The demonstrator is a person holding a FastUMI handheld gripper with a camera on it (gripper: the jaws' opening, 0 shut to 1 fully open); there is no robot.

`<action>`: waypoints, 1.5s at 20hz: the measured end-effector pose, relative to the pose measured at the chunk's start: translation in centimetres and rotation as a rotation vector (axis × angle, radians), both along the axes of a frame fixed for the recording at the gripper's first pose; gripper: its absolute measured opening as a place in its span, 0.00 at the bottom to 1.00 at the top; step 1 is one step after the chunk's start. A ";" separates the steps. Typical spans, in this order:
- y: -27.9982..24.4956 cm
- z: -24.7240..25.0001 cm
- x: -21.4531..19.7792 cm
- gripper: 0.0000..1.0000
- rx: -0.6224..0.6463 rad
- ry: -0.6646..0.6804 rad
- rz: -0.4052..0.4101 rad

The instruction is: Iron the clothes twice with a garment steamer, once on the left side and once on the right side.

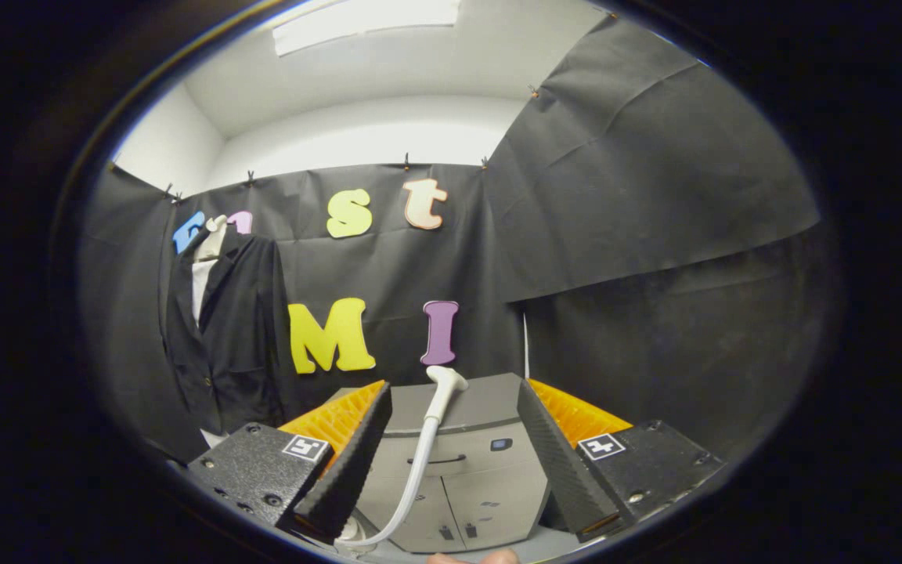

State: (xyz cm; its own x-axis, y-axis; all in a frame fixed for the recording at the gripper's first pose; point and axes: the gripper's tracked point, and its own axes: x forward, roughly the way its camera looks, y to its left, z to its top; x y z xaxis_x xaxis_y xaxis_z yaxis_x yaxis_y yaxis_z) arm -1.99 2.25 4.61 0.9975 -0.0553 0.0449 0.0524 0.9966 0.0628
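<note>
A dark jacket (228,337) over a white shirt hangs on a hanger against the booth wall, off to the left beyond my fingers. The white garment steamer head (443,392) stands upright between my fingers, its hose (412,486) curving down toward the lower left. My gripper (451,462) is open, its fingers spread wide to either side of the steamer, not touching it.
A grey cabinet (474,470) with a drawer and two doors stands just behind the steamer. Black cloth walls close the booth at the back and right. A fingertip of a person (470,558) shows below the fingers.
</note>
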 end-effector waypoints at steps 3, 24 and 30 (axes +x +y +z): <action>1.2 -0.2 -0.2 1.00 -0.003 -0.004 -0.023; 1.5 -4.2 27.5 1.00 0.018 0.189 0.122; 2.5 -10.0 34.5 1.00 0.063 0.459 0.214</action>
